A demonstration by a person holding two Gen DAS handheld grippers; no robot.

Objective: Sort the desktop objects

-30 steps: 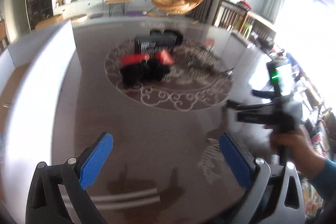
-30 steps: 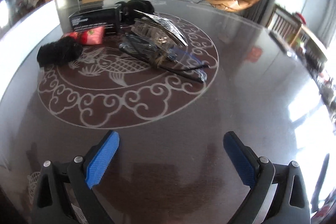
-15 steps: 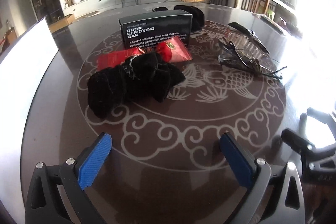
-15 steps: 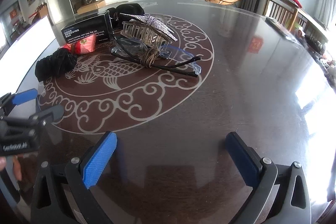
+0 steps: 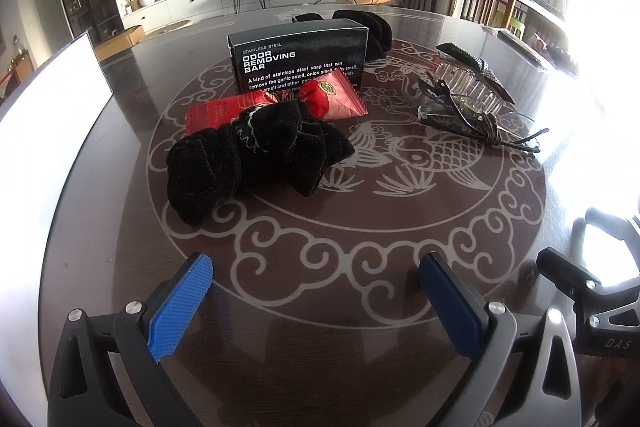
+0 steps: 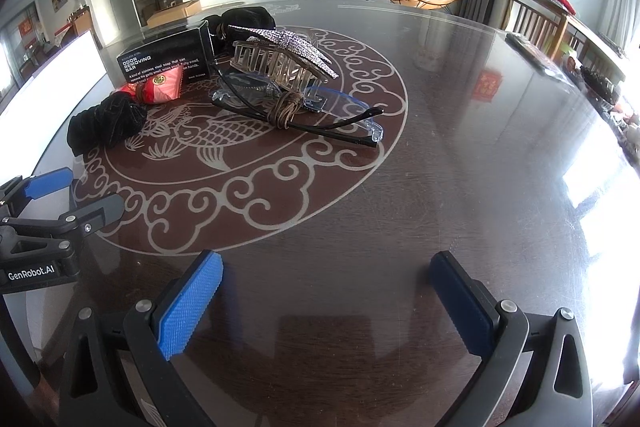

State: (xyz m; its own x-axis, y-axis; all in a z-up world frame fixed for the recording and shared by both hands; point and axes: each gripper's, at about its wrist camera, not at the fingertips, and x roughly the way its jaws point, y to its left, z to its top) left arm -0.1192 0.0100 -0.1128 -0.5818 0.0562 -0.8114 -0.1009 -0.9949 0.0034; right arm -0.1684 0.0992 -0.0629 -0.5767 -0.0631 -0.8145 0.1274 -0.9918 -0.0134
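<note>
On the dark round table (image 5: 280, 307) lie a rolled black cloth (image 5: 256, 155), a red packet (image 5: 332, 99), a black "Odor Removing Bar" box (image 5: 300, 55), a second black cloth (image 5: 372, 27) behind the box, a sparkly hair claw (image 5: 472, 75) and clear glasses (image 5: 480, 123) tied with a brown cord. My left gripper (image 5: 316, 299) is open and empty, short of the black cloth. My right gripper (image 6: 332, 299) is open and empty, well short of the glasses (image 6: 312, 115), hair claw (image 6: 280, 59), box (image 6: 168, 59), red packet (image 6: 160, 87) and cloth (image 6: 104, 127).
A white board (image 5: 52, 91) stands along the table's left edge. The right gripper's body (image 5: 592, 291) shows at the lower right of the left wrist view; the left gripper (image 6: 44, 211) shows at the left of the right wrist view. Chairs and furniture stand beyond the table.
The left gripper swung from facing the far room to facing the objects up close. The right gripper shifted slightly toward the pile. Both stayed open.
</note>
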